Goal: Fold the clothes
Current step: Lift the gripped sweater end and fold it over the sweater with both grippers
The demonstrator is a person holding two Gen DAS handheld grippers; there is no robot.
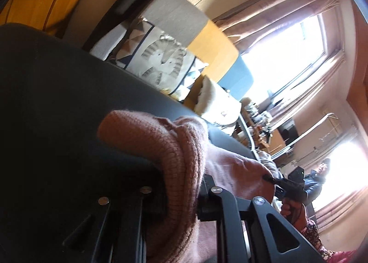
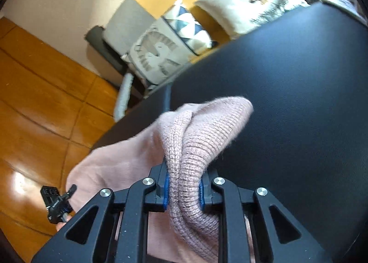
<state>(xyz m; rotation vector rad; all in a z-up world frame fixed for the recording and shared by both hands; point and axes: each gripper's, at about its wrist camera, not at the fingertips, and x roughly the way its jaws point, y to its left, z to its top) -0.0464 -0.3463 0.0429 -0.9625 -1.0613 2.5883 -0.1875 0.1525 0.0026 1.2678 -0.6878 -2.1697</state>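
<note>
Black worktop (image 2: 287,92) carries your pink knit garment (image 2: 128,161), which lies at its near edge and spreads left. Your right hand-held gripper (image 2: 184,190) is clamped on a bunched ribbed fold of it. Your left hand-held gripper (image 1: 181,196) also has ribbed knit bunched between its jaws; both blue pads (image 2: 166,190) press the fabric.

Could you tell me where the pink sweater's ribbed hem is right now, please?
The ribbed hem is pinched in both tongs: the right tongs clamp it above the black table, and the left tongs grip another stretch of it.
</note>
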